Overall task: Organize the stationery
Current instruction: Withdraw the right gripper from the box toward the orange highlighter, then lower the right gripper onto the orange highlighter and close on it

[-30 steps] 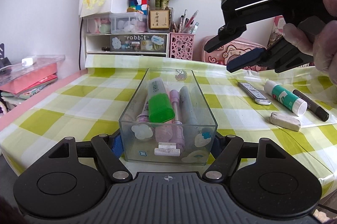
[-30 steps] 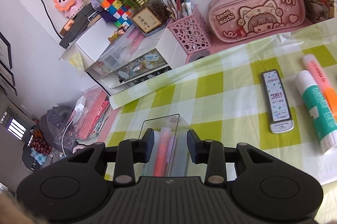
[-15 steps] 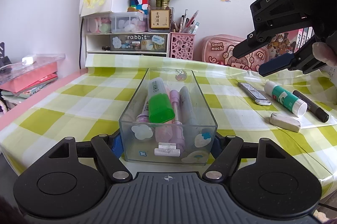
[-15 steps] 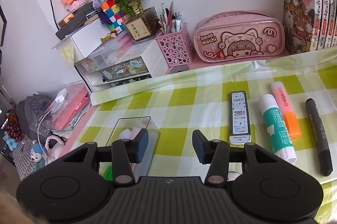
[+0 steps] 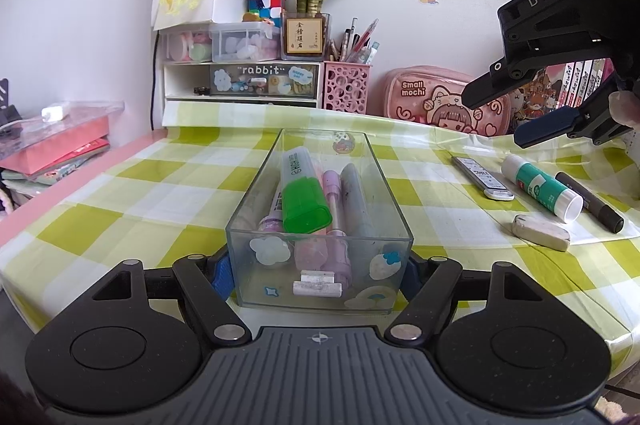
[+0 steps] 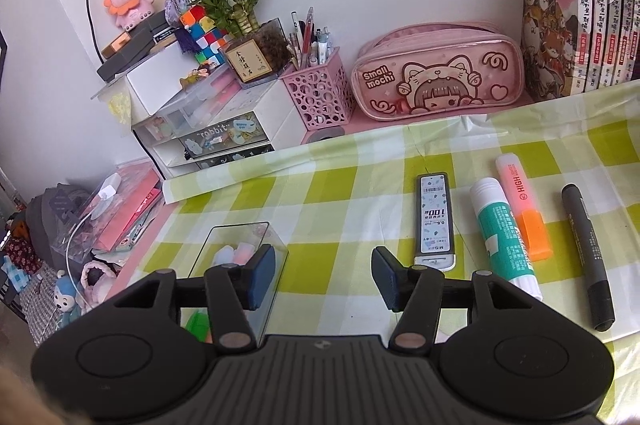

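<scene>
We can't read the 2 left gripper [image 5: 319, 267] pads: the clear box [image 5: 320, 289] covers them. Orange highlighter [image 6: 524, 209] sits behind the glue stick [image 5: 540, 187] in left view. Books [image 6: 580, 13] cut off at right edge.

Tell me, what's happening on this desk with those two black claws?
A person is tidying stationery. The left claw grips a clear box that already holds a green highlighter and some pens. The right claw hangs empty above the cloth, jaws opening, near a lead case, glue stick, orange highlighter, black marker and eraser not yet boxed.
</scene>
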Tool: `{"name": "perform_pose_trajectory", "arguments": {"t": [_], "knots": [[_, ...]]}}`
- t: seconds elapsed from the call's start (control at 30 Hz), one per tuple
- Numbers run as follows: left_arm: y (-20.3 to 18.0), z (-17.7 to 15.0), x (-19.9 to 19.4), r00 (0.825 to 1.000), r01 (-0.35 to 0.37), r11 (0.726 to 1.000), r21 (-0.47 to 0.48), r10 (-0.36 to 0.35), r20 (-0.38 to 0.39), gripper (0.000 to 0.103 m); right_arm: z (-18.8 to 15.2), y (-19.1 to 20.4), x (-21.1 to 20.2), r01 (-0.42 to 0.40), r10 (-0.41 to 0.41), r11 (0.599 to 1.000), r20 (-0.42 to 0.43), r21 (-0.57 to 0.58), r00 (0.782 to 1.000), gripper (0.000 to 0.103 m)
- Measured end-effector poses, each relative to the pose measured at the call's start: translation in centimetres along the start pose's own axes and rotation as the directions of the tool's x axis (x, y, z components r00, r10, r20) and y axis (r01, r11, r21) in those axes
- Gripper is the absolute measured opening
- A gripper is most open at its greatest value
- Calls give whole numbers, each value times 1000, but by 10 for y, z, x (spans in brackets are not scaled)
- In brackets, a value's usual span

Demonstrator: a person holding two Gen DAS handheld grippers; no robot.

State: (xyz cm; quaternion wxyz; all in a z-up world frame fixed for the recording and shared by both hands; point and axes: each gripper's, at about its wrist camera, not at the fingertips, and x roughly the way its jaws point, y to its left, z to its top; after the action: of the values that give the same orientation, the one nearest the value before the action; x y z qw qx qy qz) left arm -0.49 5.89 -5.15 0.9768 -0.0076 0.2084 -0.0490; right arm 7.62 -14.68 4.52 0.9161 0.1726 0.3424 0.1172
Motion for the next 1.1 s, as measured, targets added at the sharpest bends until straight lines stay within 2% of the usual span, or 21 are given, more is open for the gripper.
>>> {"name": "perform_pose_trajectory", "arguments": {"t": [0.33,0.5,0.63,0.83,0.97,1.0,1.1], "knots": [[-2,0,2,1000,-7,1000,-2,7,1,73,2,-25,-8,34,-35,999,32,35,999,61],[-2,0,3,1000,-10,1000,-4,10,0,73,4,-46,-6,80,-82,996,39,48,996,65],[-3,1,2,1000,-13,1000,-5,13,-2,73,0,-66,-1,160,-162,986,33,52,986,66],[-3,1,2,1000,-13,1000,-5,13,-1,73,-1,-87,0,175,-179,979,31,104,983,66],[-3,1,2,1000,-14,1000,-5,13,-1,73,-1,-96,-1,194,-202,973,58,124,978,65],[-3,1,2,1000,-14,1000,-5,14,-2,73,1,-98,0,197,-206,973,64,119,977,65],[-3,1,2,1000,-13,1000,-6,13,-2,73,6,-102,5,223,-231,970,85,102,969,55]]}}
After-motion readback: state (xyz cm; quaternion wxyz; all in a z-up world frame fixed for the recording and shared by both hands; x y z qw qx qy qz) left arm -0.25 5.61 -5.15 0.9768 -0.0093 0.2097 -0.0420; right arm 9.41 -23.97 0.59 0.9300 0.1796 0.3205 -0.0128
